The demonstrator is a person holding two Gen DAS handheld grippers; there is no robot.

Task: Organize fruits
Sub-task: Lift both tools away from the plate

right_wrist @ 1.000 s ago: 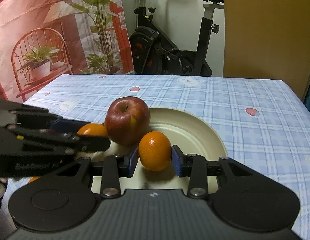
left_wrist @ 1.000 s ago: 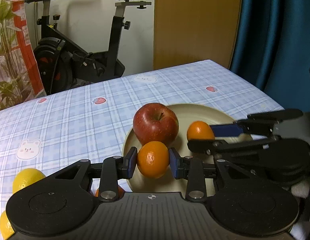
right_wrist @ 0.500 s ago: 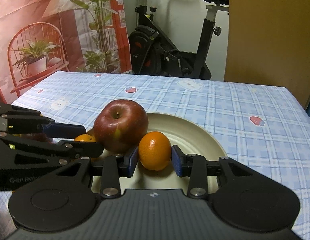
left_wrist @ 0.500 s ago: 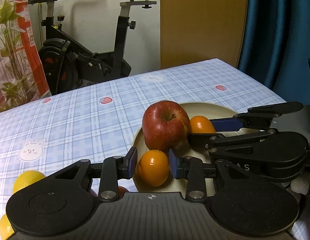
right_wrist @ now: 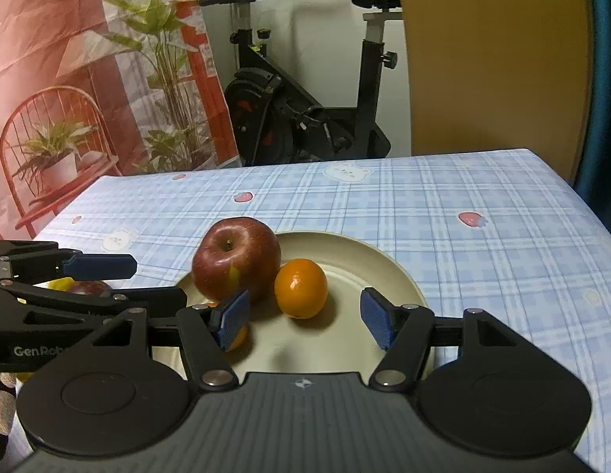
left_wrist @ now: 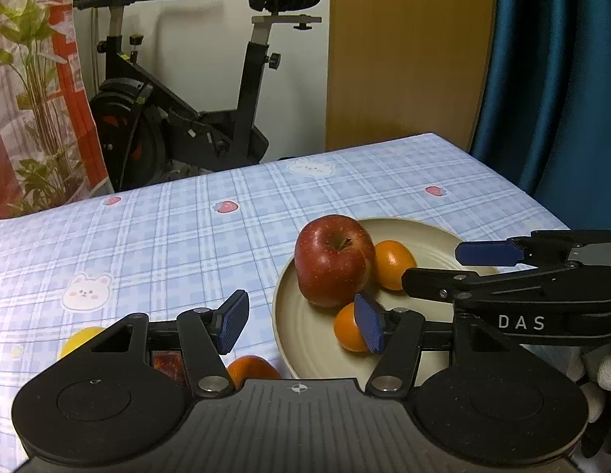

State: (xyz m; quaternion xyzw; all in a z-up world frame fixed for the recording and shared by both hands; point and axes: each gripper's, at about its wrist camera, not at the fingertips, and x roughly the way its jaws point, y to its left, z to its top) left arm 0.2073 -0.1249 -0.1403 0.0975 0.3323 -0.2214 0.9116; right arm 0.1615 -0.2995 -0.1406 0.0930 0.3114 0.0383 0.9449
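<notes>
We are holding both claws wide and empty, the left gripper (left_wrist: 301, 325) and the right gripper (right_wrist: 305, 319); the apple (right_wrist: 236, 262) and two oranges (right_wrist: 301, 287) are sitting crowded on the plate (right_wrist: 384, 272); nudging one risks rolling it off; the apple is standing upright, stem up; the oranges are round, without a clear long axis.

Dim warm indoor light from above. Soft shadows under the apple (right_wrist: 236, 262) and orange (right_wrist: 301, 293) on the plate (right_wrist: 384, 272). Small glare spots on both fruits. Sharp focus throughout; fisheye bends far edges, dark corners.
</notes>
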